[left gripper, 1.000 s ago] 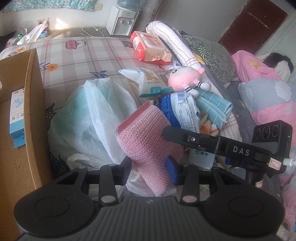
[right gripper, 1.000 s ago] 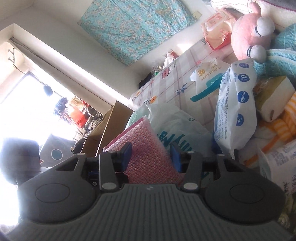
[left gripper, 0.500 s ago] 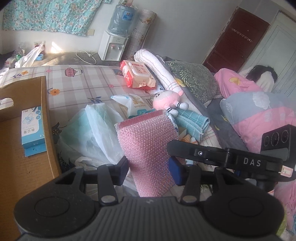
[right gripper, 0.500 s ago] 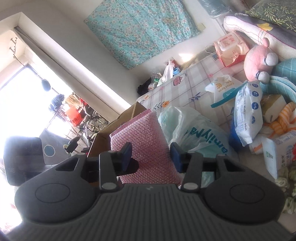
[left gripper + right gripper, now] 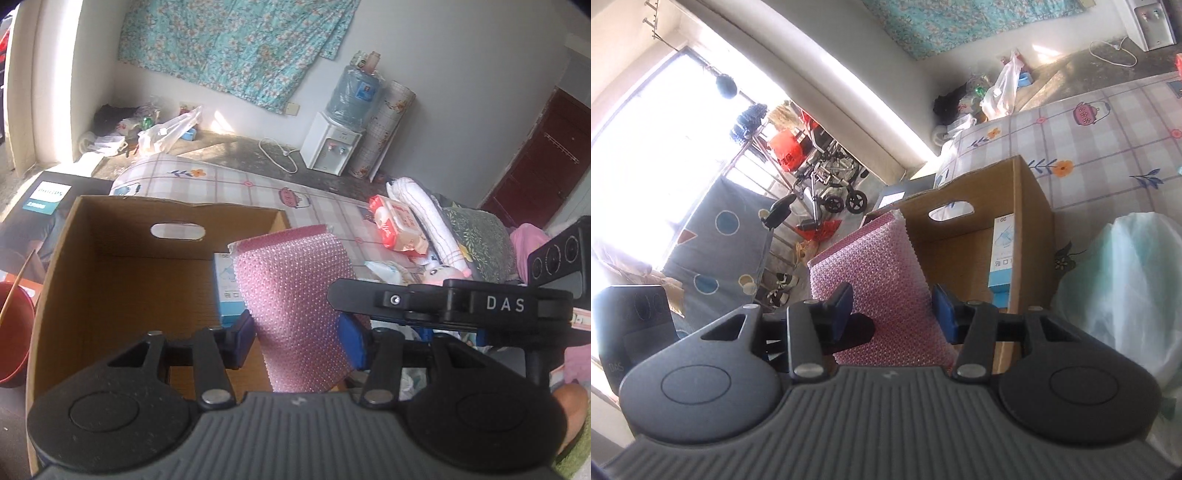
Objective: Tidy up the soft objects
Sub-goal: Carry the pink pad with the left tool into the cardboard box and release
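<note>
A pink bubble-wrap pad [image 5: 295, 295] stands upright, held from both sides. My left gripper [image 5: 299, 332] is shut on its lower part; my right gripper [image 5: 892, 314] is shut on the same pad [image 5: 875, 280] from the other side. The pad hangs at the near right rim of an open cardboard box [image 5: 110, 280], which shows in the right wrist view too [image 5: 1030, 229]. A blue-and-white small box [image 5: 227, 295] lies inside it. A pink plush toy [image 5: 443, 273], a wet-wipes pack [image 5: 399, 227] and a rolled white towel [image 5: 424, 210] lie on the bed beyond.
The checked bed sheet [image 5: 240, 188] stretches behind the box. A white plastic bag [image 5: 1126, 288] bulges right of the box. A red bucket [image 5: 11, 328] stands on the floor at left. A water dispenser [image 5: 332, 147] is by the far wall.
Both grippers have lifted the pink pad off the pile and carried it left, from above the plastic bag to the box's rim. The box now fills the left of the view.
</note>
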`<action>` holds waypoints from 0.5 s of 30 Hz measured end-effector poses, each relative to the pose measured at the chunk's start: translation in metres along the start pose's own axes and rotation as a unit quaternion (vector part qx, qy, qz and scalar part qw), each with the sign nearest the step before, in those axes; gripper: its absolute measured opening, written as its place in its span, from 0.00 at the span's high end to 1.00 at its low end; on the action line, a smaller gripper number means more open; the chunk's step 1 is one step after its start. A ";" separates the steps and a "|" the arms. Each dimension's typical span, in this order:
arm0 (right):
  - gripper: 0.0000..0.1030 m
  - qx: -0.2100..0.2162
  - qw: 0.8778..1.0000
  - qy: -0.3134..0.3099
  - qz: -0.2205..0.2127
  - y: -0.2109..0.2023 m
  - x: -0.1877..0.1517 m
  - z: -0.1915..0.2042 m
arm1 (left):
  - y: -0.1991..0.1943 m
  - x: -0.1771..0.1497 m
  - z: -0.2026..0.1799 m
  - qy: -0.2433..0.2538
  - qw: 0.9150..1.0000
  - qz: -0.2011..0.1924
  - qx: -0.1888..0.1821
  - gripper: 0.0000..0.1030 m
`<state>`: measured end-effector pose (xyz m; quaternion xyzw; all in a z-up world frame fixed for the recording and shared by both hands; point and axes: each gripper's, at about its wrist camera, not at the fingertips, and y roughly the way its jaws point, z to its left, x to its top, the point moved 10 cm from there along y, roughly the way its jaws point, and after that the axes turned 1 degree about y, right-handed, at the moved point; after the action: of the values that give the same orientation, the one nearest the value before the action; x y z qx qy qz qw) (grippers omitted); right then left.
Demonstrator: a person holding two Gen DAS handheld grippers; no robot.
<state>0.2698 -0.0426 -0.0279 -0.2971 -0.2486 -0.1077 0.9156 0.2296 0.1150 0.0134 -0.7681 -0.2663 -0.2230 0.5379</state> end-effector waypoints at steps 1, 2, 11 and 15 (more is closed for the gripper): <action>0.54 -0.005 1.000 -0.003 0.014 0.018 0.003 0.003 | 0.006 0.003 0.015 -0.011 1.000 0.010 0.007 0.51; 0.54 -0.009 1.000 0.000 0.028 0.036 0.005 0.005 | 0.012 0.005 0.028 -0.020 1.000 0.018 0.013 0.51; 0.54 -0.068 0.994 0.035 0.082 0.154 0.021 -0.023 | 0.091 0.027 0.121 -0.053 0.991 0.107 0.064 0.46; 0.54 -0.092 0.992 0.036 0.073 0.165 0.027 -0.041 | 0.136 0.019 0.148 -0.055 0.980 0.157 0.113 0.43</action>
<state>0.3654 0.0633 -0.1239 -0.3932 -0.1822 -0.0734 0.8982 0.3401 0.2196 -0.1185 -0.7456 -0.1947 -0.0619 0.6343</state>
